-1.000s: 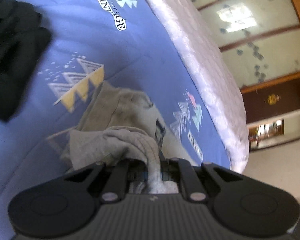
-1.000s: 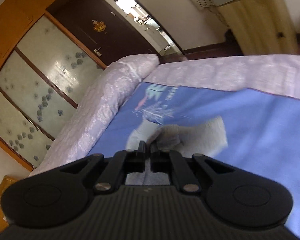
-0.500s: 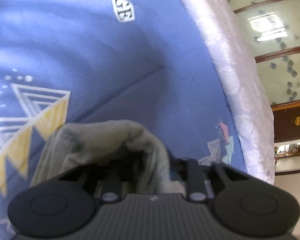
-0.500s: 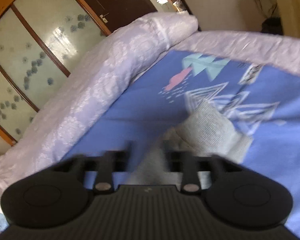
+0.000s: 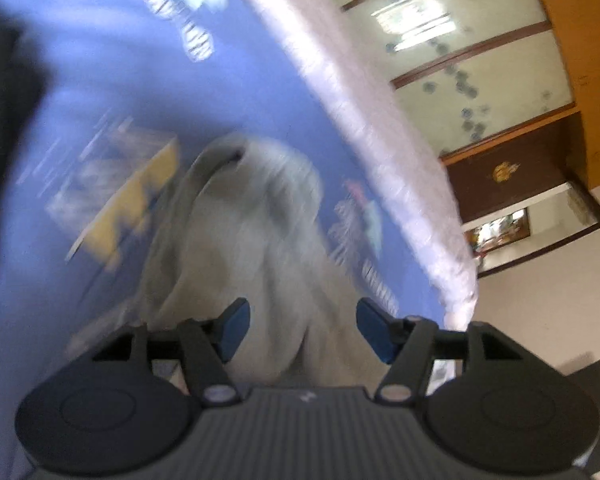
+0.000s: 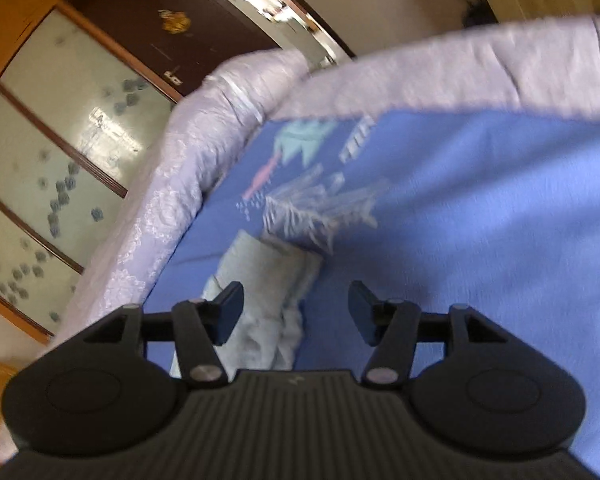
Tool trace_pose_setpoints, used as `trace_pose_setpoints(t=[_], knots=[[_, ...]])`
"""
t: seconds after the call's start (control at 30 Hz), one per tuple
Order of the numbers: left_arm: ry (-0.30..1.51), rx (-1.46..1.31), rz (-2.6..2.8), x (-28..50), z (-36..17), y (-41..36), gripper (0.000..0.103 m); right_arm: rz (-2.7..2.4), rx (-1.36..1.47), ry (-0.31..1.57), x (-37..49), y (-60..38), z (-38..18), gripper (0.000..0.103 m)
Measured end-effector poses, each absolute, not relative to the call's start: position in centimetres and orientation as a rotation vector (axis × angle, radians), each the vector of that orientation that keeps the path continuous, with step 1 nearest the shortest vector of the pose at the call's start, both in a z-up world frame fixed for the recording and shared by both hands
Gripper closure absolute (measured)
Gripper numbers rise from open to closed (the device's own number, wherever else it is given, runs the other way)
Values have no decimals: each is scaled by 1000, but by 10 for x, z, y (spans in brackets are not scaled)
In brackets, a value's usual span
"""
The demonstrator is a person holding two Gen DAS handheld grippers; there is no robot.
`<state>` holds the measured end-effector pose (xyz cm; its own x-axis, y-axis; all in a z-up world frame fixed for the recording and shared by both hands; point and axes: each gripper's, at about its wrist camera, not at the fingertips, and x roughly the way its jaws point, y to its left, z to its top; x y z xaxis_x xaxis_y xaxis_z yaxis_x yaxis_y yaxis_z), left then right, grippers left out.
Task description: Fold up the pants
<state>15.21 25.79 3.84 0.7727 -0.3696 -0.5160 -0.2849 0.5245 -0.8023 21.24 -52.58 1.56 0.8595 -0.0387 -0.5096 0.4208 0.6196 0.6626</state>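
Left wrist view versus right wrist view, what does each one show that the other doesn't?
Only the left wrist view shows a dark garment at the left edge and a yellow print on the blue sheet. Only the right wrist view shows the bed's far lilac corner. Both show the gray pants lying between opening fingers, the left gripper and the right gripper gripping nothing.

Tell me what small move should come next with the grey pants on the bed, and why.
Probably draw both grippers back clear of the grey pants. The left gripper and right gripper have their jaws opening, pads apart and not pressing the cloth, which lies bunched on the blue bedsheet. Backing off would show whether the fold lies flat before regrasping.
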Motion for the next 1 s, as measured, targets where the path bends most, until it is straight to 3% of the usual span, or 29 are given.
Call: trace_pose_setpoints(t=[0.1,0.23,0.4,0.47,0.5,0.53,0.57,0.6,0.7,0.83,1.0], knots=[[777,-1075,-27,130,18,246,36,-260,889,509,222,-516,4,40],[811,-1169,31,138,-15,242,36,-257,846,510,244,-495,0,40],[740,-1213,75,161,-32,240,21,-257,772,534,271,-475,0,40],[699,-1241,90,171,-35,242,11,-265,733,548,279,-469,1,45],[677,-1257,91,177,-36,242,10,-273,724,553,282,-468,0,58],[667,-1257,107,182,-36,242,13,-291,714,566,283,-467,1,85],[667,-1248,127,187,-35,241,37,-313,704,587,287,-468,-1,84],[692,-1241,141,195,-38,240,80,-316,706,589,284,-468,0,85],[756,-1304,174,199,-43,251,87,-347,674,552,276,-468,16,85],[697,-1248,219,174,6,277,87,-388,705,517,250,-488,53,86],[749,-1253,229,144,57,295,87,-390,695,553,207,-490,102,86]])
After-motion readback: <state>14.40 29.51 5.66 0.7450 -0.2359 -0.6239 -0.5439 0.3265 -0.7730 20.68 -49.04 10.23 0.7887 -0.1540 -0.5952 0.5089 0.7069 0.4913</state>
